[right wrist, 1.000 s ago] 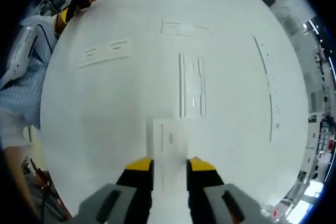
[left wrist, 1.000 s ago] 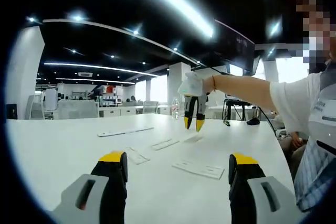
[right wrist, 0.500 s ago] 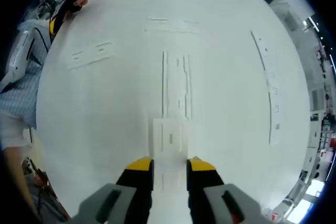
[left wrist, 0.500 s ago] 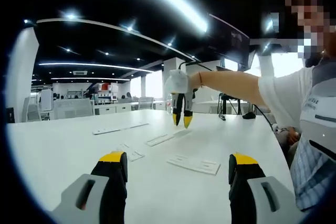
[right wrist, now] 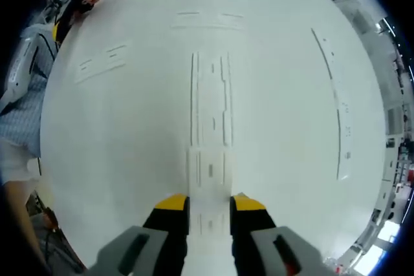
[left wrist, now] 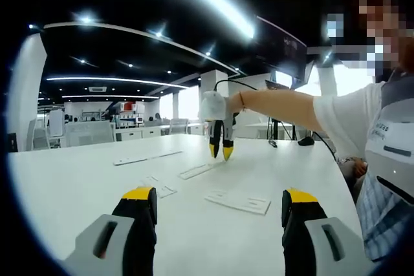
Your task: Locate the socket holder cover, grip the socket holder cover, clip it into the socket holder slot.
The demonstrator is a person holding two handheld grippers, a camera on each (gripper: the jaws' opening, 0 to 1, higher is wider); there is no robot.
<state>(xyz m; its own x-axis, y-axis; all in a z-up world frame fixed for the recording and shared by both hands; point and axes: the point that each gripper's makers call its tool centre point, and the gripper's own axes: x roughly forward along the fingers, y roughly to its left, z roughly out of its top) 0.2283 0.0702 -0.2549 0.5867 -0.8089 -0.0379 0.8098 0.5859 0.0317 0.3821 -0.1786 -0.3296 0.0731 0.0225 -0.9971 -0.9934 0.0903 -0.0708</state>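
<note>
My right gripper [right wrist: 209, 200] is shut on a white socket holder cover [right wrist: 209, 176], a flat rectangular piece that sticks forward from the jaws. Straight ahead of the cover, the long white socket holder [right wrist: 211, 98] lies on the white table, lined up with it. The cover's front end overlaps the holder's near end. In the left gripper view, the right gripper [left wrist: 220, 150] hangs tips-down over the holder [left wrist: 200, 170]. My left gripper [left wrist: 218, 195] is open just above the table, with nothing between its jaws.
Other flat white parts lie on the table [right wrist: 129, 147]: a plate [left wrist: 238, 202] ahead of my left gripper, a small one [left wrist: 162, 191], and a long strip [left wrist: 147, 158]. The right gripper view shows a strip [right wrist: 336, 101] at right and plates [right wrist: 207, 21], [right wrist: 101, 63]. A person sits at right.
My right gripper has carried the cover forward, until its front end meets the holder's near end. In the left gripper view it has shifted left and lower. My left gripper stays open.
</note>
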